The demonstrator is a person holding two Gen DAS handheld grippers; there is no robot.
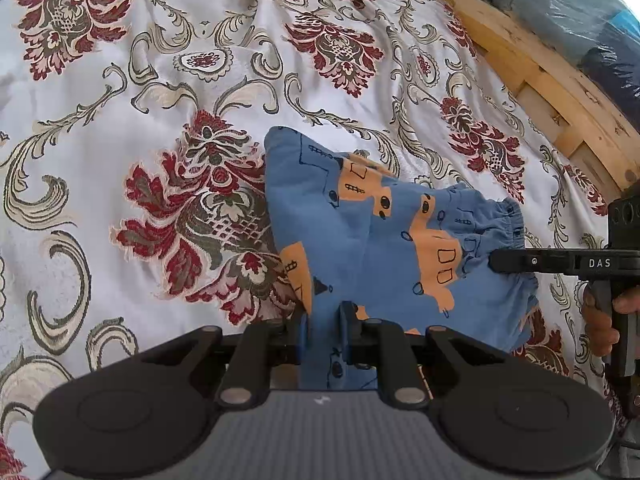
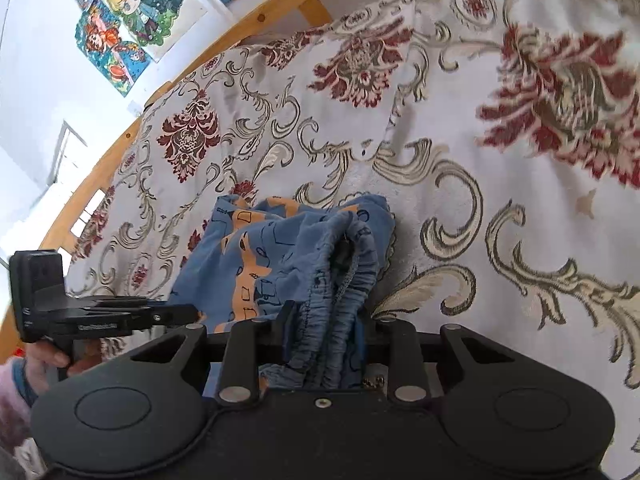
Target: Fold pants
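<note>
A bed fills most of the room here, covered with a white bedspread (image 1: 120, 128) that carries dark red flowers and beige scrolls. A light wooden bed frame (image 1: 552, 92) runs along its edge. Beyond the frame lie bundles in plastic bags (image 1: 580, 12). On the white wall (image 2: 28, 92) hang colourful cartoon posters (image 2: 128, 12). Daylight makes the wall bright.

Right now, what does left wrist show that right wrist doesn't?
Left wrist only: plastic-wrapped bundles beyond the wooden bed frame, and the right tongs from the side, clamped at the pants' elastic waistband.

Right wrist only: cartoon posters on the wall, a window, and the waistband opening bunched in those tongs.

Both: blue-and-orange pants on the floral bedspread, each tongs shut on fabric, including the left tongs.
</note>
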